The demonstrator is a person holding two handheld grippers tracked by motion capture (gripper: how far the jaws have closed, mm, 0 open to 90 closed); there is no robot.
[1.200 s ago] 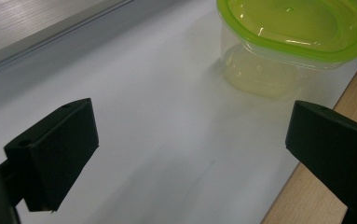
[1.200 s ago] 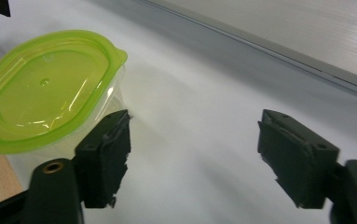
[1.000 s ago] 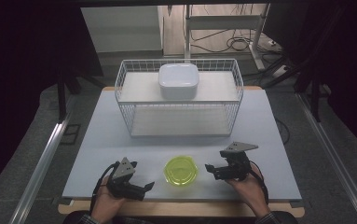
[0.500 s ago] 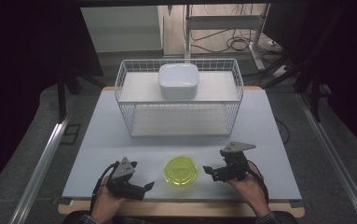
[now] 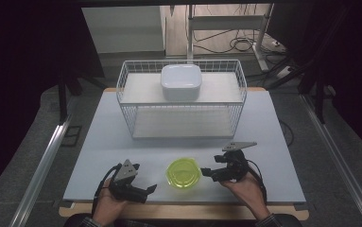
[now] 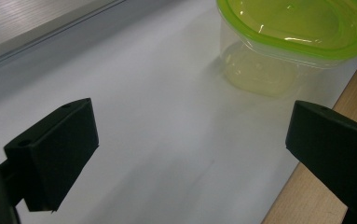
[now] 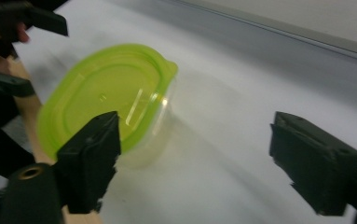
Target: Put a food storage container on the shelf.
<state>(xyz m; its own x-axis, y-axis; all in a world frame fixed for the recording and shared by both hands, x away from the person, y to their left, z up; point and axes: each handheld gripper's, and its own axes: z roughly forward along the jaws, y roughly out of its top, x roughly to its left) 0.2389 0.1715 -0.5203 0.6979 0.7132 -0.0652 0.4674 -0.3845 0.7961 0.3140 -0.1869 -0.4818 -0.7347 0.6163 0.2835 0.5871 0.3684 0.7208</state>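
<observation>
Lying between left gripper (image 5: pixel 150 188) and right gripper (image 5: pixel 206 172), seemingly untouched: lidded container (image 5: pixel 184 173).

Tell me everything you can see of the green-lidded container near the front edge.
The container is a small clear plastic tub with rounded corners, closed by a translucent lime-green lid that has a small tab at one corner. It stands upright on the white table near the front edge, between the left gripper and the right gripper. Nothing touches it; both grippers' jaws stand open beside it.
</observation>
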